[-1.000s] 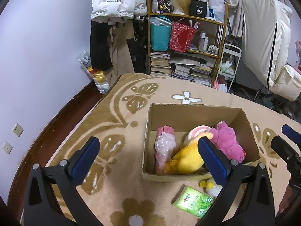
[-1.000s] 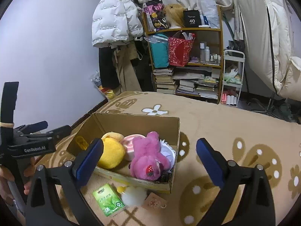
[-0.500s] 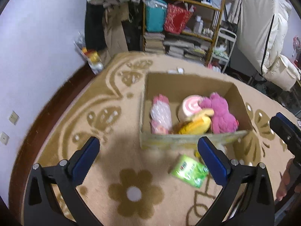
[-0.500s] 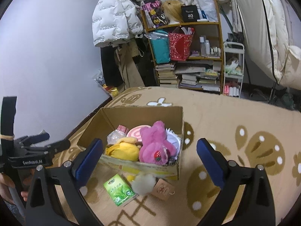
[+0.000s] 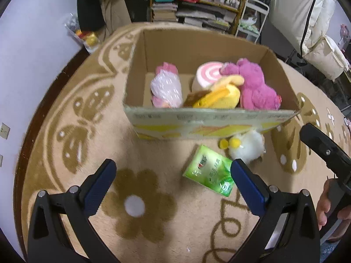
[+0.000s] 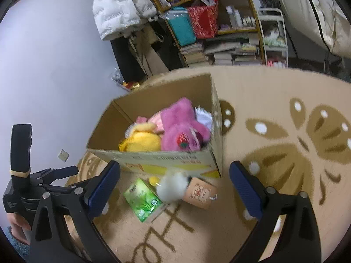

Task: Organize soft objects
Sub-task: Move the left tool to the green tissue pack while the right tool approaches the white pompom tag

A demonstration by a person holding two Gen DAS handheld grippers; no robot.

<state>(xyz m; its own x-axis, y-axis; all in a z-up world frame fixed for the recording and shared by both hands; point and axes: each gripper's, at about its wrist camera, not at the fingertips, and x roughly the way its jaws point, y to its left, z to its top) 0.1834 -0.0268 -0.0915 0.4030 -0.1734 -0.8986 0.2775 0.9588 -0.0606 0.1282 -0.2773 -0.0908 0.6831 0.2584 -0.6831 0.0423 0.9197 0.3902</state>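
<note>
A cardboard box (image 5: 210, 122) (image 6: 166, 162) stands on the patterned rug. It holds a pink plush bear (image 5: 254, 85) (image 6: 179, 129), a yellow plush (image 5: 219, 96) (image 6: 140, 142), a pink swirl cushion (image 5: 208, 74) and a wrapped pink toy (image 5: 166, 87). In front of the box lie a green tissue pack (image 5: 210, 173) (image 6: 142, 199), a white fluffy chick (image 5: 245, 146) (image 6: 173, 186) and a tan tag (image 6: 199, 192). My left gripper (image 5: 173, 186) is open and empty above the rug, near the tissue pack. My right gripper (image 6: 175, 188) is open and empty, framing the chick and pack.
A cluttered bookshelf (image 6: 219, 22) with books, bags and bottles stands behind the rug, beside hanging coats (image 6: 122, 6). A white wire cart (image 6: 274, 37) and bedding (image 5: 307, 11) are at the right. A plastic bag (image 5: 83, 35) lies by the purple wall.
Both grippers have moved closer to and lower over the items in front of the box. Both stay open and empty.
</note>
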